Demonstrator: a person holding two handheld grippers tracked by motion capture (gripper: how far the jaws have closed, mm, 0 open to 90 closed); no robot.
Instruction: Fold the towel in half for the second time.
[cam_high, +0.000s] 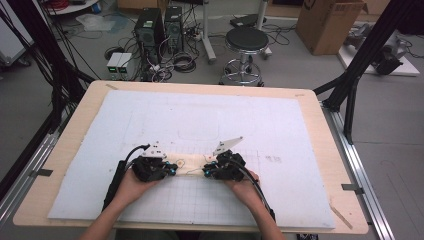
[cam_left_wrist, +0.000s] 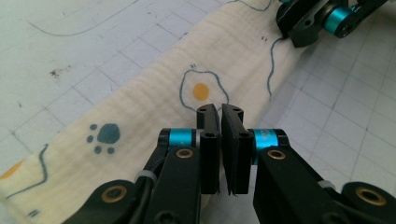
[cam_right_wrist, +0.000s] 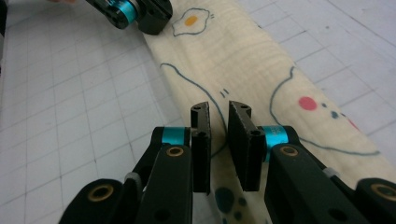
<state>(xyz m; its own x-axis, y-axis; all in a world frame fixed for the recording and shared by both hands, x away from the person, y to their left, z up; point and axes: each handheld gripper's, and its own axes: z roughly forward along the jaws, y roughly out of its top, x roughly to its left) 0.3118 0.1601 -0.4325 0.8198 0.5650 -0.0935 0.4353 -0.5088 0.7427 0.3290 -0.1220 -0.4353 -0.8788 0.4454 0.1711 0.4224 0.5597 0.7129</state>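
A black stool (cam_high: 246, 40) stands beyond the table (cam_high: 65, 150).

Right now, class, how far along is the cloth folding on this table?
Done: the cream printed cloth already lies folded into a narrow strip on the gridded mat. In hand: the left gripper and right gripper have each pinched one end of its near edge. Left, probably: lifting that edge and folding again.

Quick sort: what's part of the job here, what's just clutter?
In the job:
- folded cream muslin cloth with fried-egg and paw prints
- left gripper, shut on the cloth's edge
- right gripper, nearly shut over the cloth
- white gridded mat

Lying about:
- black round stool
- two black computer towers
- brown cardboard box
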